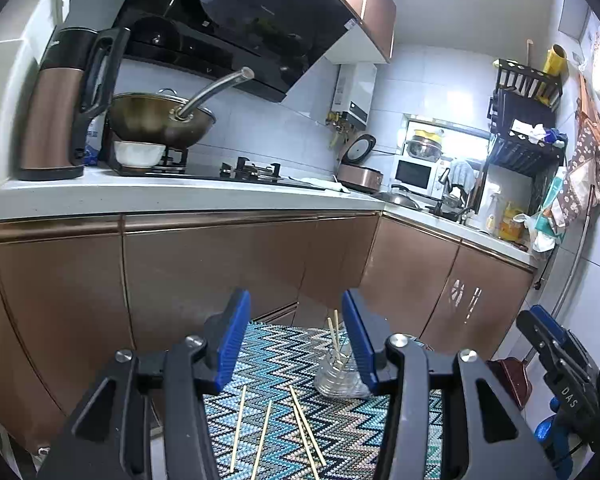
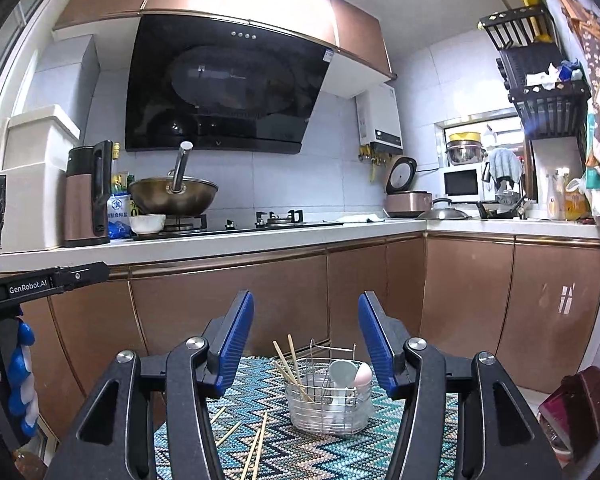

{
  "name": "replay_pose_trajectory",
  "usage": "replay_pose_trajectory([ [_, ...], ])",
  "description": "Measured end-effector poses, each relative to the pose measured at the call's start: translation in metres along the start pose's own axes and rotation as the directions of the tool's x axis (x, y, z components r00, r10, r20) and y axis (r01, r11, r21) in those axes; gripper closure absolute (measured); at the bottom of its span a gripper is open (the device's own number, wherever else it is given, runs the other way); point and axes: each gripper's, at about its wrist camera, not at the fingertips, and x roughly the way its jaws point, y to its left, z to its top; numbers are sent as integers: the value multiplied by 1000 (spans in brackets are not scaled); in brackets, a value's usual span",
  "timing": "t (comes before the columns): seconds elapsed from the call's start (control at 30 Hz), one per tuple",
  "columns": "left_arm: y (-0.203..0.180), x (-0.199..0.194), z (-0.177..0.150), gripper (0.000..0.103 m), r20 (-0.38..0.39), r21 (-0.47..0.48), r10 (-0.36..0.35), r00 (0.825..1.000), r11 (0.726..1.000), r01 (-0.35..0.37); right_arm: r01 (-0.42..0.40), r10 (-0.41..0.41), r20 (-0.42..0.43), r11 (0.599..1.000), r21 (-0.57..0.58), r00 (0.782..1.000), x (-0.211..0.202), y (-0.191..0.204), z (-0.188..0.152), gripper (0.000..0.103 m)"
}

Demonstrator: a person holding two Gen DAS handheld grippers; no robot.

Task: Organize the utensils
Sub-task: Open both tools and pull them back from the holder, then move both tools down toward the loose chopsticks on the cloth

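Observation:
A wire utensil basket (image 2: 328, 400) stands on a zigzag-patterned mat (image 2: 340, 452). It holds a few chopsticks (image 2: 290, 364) and two spoons (image 2: 350, 374), upright. Several loose chopsticks (image 1: 268, 432) lie flat on the mat in front of it; they also show in the right wrist view (image 2: 256, 444). The basket shows partly in the left wrist view (image 1: 338, 378), behind my left gripper's right finger. My left gripper (image 1: 296, 340) is open and empty above the loose chopsticks. My right gripper (image 2: 306, 338) is open and empty, above and short of the basket.
Brown cabinet fronts (image 2: 236, 304) rise right behind the mat. The counter above carries a kettle (image 2: 86, 196), a wok (image 2: 172, 196) on the stove and a rice cooker (image 2: 406, 196). The right gripper's body (image 1: 560, 372) sits at the right of the left view.

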Motion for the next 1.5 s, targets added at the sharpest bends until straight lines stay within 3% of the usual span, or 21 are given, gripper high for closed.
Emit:
replay_pose_trajectory([
  [0.5, 1, -20, -5, 57, -12, 25, -3, 1000, 1000, 3, -29, 29, 10, 999, -26, 1000, -29, 9, 7, 49],
  [0.7, 5, -3, -16, 57, -80, 23, -5, 997, 1000, 7, -49, 48, -49, 999, -13, 998, -18, 5, -3, 49],
  [0.9, 16, 33, -36, 57, -195, 15, -6, 981, 1000, 9, -71, 73, -139, 997, 13, 988, 5, 2, -23, 50],
  [1.03, 27, 64, -54, 57, -285, 3, -13, 958, 1000, 14, -82, 88, -196, 996, 36, 977, 23, 0, -40, 51],
  [1.2, 37, 103, -83, 57, -394, -21, -41, 918, 999, 35, -108, 125, -311, 992, 70, 942, 61, -1, -69, 57],
  [1.37, 45, 145, -110, 58, -492, -15, -53, 869, 998, 53, -134, 166, -446, 986, 102, 879, 105, 3, -110, 63],
  [1.5, 47, 185, -137, 58, -590, 11, -70, 804, 995, 95, -162, 199, -545, 980, 117, 814, 141, 11, -142, 69],
])
